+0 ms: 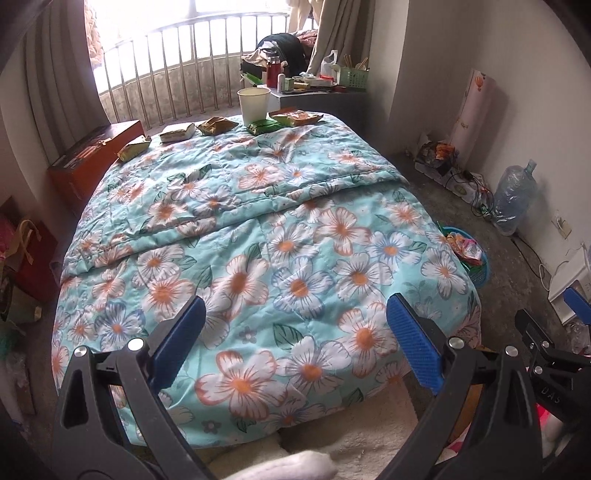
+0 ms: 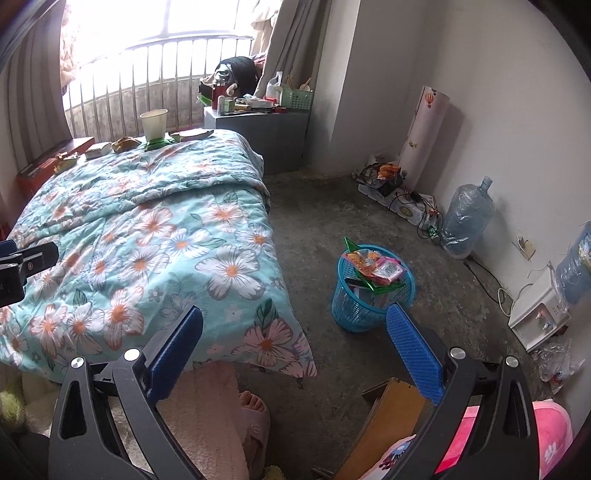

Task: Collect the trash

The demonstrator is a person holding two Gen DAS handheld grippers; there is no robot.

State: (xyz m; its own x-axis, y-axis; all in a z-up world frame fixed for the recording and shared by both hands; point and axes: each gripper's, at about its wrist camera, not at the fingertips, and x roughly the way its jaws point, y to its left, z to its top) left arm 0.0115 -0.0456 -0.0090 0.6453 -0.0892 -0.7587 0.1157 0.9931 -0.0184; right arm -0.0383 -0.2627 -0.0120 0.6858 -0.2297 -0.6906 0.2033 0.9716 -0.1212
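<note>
Left wrist view: the left gripper (image 1: 295,343) hangs over the flowery bed (image 1: 258,236), jaws wide apart and holding nothing. Snack wrappers (image 1: 216,125) and a paper cup (image 1: 254,105) sit at the far end.

Right wrist view: the right gripper (image 2: 295,343) is wide apart too, and holds nothing. The blue basket (image 2: 364,306), full of wrappers, stands on the floor (image 2: 461,302) beside the bed.

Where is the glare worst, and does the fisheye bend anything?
Left wrist view: the window is blown out white, and the bed bulges round. Right wrist view: the same window glares, and the wall curves at the frame edge.
</note>
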